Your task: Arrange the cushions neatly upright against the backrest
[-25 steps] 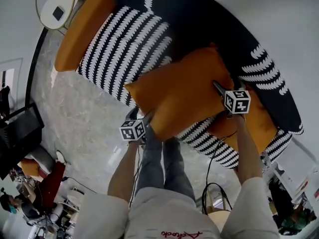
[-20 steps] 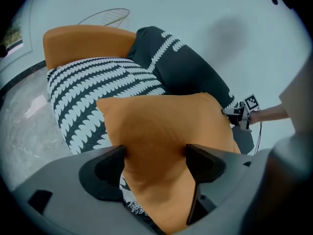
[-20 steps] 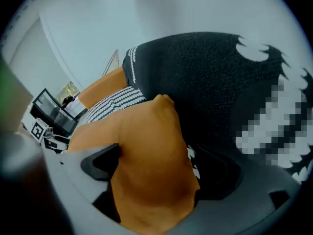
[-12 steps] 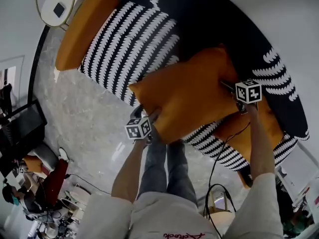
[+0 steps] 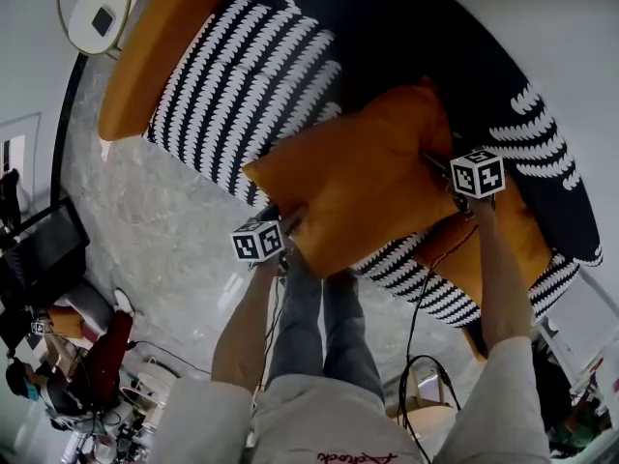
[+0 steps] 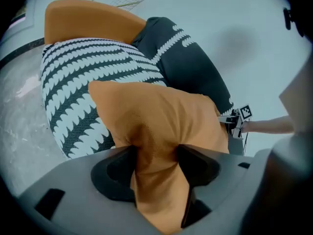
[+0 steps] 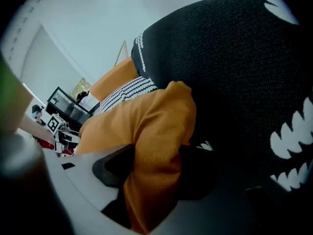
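A large orange cushion [image 5: 358,187] lies flat across the sofa's black-and-white seat [image 5: 251,95], its far corner near the dark backrest [image 5: 406,37]. My left gripper [image 5: 288,222] pinches the cushion's near corner at the seat's front edge. In the left gripper view the fabric [image 6: 156,121] bunches between the pads of that gripper [image 6: 156,155]. My right gripper [image 5: 430,162] grips the far right corner beside the backrest. In the right gripper view the orange cloth [image 7: 146,126] is squeezed in that gripper [image 7: 159,163]. Both sets of jaws have just been closing on the cushion.
Orange armrest [image 5: 155,51] bounds the sofa's left end; another orange padded shape [image 5: 493,249] lies under my right arm. A round white side table [image 5: 97,13] stands beyond the left armrest. Marble floor [image 5: 145,220], the person's legs [image 5: 319,327] and a cable [image 5: 416,327] lie before the sofa.
My right gripper has shifted a little toward the backrest at the cushion's far corner. The left gripper stays at the near corner, and the cushion lies much as before.
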The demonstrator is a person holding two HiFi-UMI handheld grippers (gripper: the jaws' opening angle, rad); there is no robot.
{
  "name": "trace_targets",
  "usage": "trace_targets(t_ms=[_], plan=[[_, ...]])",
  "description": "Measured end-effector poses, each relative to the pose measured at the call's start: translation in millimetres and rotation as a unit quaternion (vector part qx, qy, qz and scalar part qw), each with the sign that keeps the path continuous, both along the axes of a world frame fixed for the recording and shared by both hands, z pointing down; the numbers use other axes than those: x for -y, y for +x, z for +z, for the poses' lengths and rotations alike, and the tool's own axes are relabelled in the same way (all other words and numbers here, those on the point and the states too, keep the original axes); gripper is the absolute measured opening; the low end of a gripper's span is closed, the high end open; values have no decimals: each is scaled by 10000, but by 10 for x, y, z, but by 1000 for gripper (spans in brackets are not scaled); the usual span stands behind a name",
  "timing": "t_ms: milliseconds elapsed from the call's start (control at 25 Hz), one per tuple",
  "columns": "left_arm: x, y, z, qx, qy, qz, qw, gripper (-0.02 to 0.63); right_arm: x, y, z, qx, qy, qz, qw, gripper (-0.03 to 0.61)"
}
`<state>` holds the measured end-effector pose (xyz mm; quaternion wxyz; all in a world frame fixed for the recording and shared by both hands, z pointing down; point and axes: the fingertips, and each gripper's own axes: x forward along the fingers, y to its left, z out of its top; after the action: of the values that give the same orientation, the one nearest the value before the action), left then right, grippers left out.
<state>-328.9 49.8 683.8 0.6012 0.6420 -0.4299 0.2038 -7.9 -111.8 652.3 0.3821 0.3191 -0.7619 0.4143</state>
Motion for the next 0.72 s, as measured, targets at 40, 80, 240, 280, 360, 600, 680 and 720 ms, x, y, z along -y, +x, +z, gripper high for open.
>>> trace_targets(t_ms=[40,80,240,280,360,600,680,720], plan=[[28,28,-12,10,85,51,10000,276,10,-24,13,9,6,-52,10000,276],[53,54,-29,17,169,84,9998,235,20,-44,10,20,17,-108,9999,252],[67,122,-99,-9,345,109,9993,129,-27,-83,-64,56,71,-261,9996,173],[39,134,-107,-35,347,115,9993,121,-69,-74,-74,86,53,-249,9996,159],[-18,160,-121,-98,349,146,9992,120,-145,-46,-88,134,17,-221,9997,152],[95,167,-403,-166,802,225,9964,106,-186,34,-377,195,414,4,9990,138],[175,117,-555,-127,1015,302,9943,104,-220,37,-553,294,639,192,9973,138],[239,91,-634,-93,1124,345,9930,101,-221,37,-648,342,764,280,9961,140]])
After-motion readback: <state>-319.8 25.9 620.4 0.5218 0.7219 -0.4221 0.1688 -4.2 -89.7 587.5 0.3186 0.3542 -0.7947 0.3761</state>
